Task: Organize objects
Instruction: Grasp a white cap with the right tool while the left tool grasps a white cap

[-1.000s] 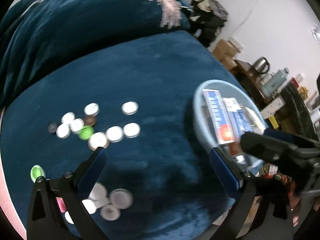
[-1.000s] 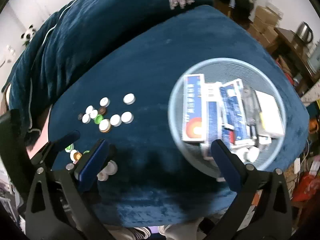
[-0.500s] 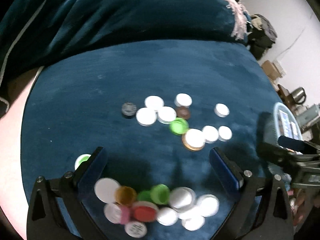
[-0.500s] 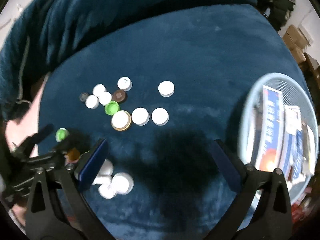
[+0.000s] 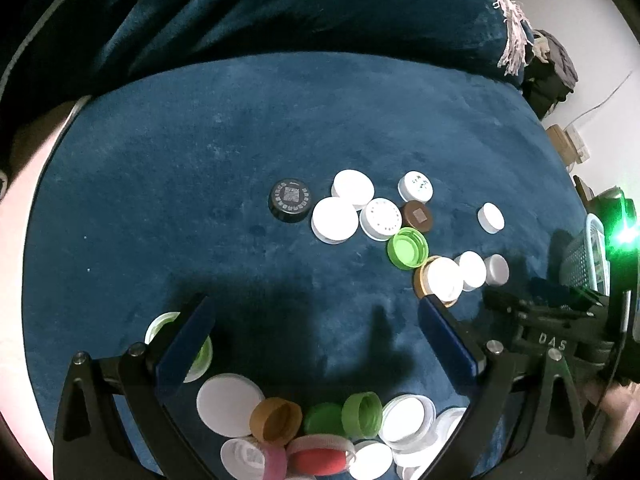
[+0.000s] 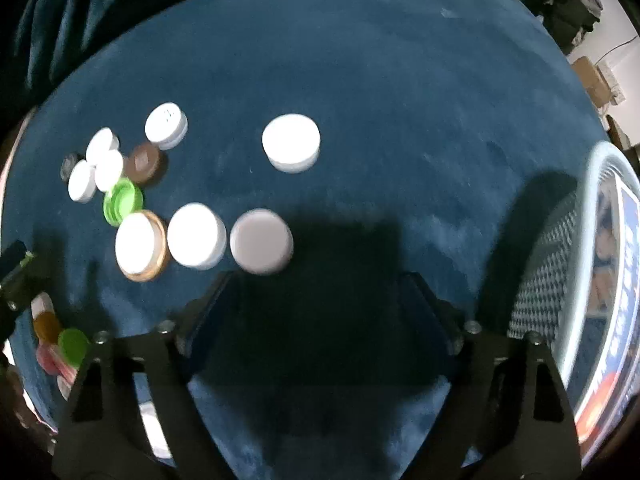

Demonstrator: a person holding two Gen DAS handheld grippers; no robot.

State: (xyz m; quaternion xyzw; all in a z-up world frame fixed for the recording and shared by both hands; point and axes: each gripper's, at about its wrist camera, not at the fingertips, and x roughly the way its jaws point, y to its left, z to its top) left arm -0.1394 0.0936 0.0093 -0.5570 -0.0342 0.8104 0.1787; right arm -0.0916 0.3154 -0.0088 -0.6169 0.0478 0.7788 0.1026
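White cap just ahead of the right gripper's parted, just-narrowing fingers (nothing between).

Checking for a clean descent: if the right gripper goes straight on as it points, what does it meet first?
Probably bare blue cloth: the right gripper stands open, nothing between its fingers. The nearest white cap lies just beyond its left fingertip.

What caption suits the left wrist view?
Open left gripper above scattered bottle caps on a blue velvet cushion.

The left hand-held gripper is being held open above a blue blanket, where bottle caps are being scattered.
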